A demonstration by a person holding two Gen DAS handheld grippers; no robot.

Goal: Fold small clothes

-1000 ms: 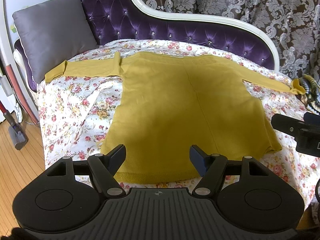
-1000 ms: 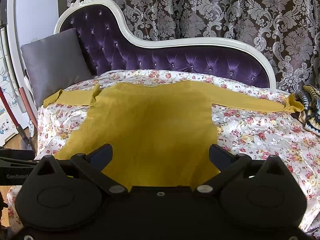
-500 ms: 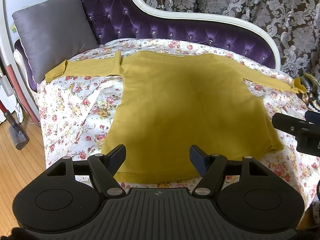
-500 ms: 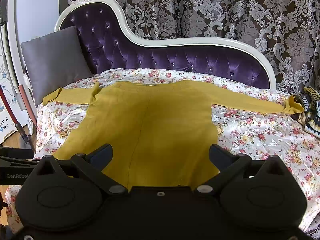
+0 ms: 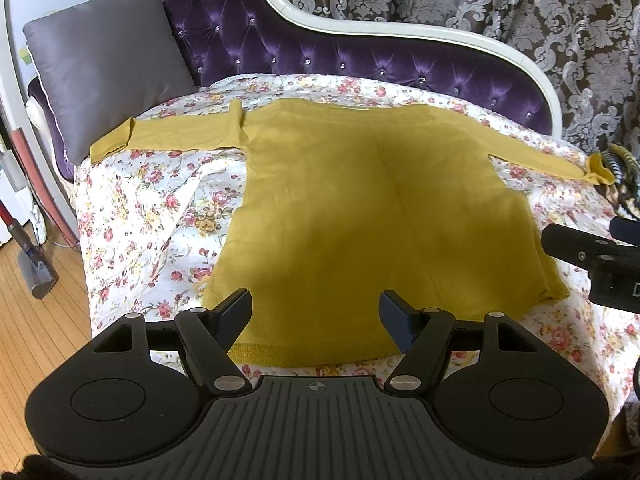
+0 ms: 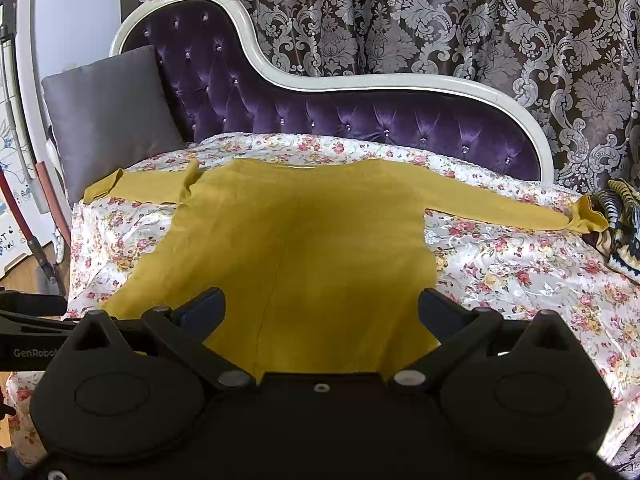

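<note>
— Damask curtains [image 6: 480, 20] hang behind a purple tufted chaise [image 6: 320, 116] with a white frame; what covers the seat?

— Floral bedspread [image 5: 152, 216], white with pink and yellow flowers. At the far left a grey cushion [image 5: 104, 60] leans on the backrest, and wood floor [image 5: 36, 320] shows off the left edge, where a vacuum head [image 5: 36, 276] rests.

— And the garment?

— Mustard sweater [image 5: 360, 216], spread flat across the middle of the bedspread, hem at the near edge, neckline toward the backrest. Its left sleeve [image 5: 172, 138] stretches out to the cushion, cuff turned over. Its right sleeve [image 6: 500, 208] runs out to the far right, cuff bunched just beside a striped dark-and-yellow cloth [image 6: 620, 220].

— The claws?

— Left claw [image 5: 316, 312] hangs over the near hem, fingers spread wide with nothing between them. Whether it touches the knit I cannot tell. Right claw [image 6: 322, 312] is also wide and empty, above the hem further right; in the left camera its black body pokes in from the right edge beside the sweater's near right corner.
</note>
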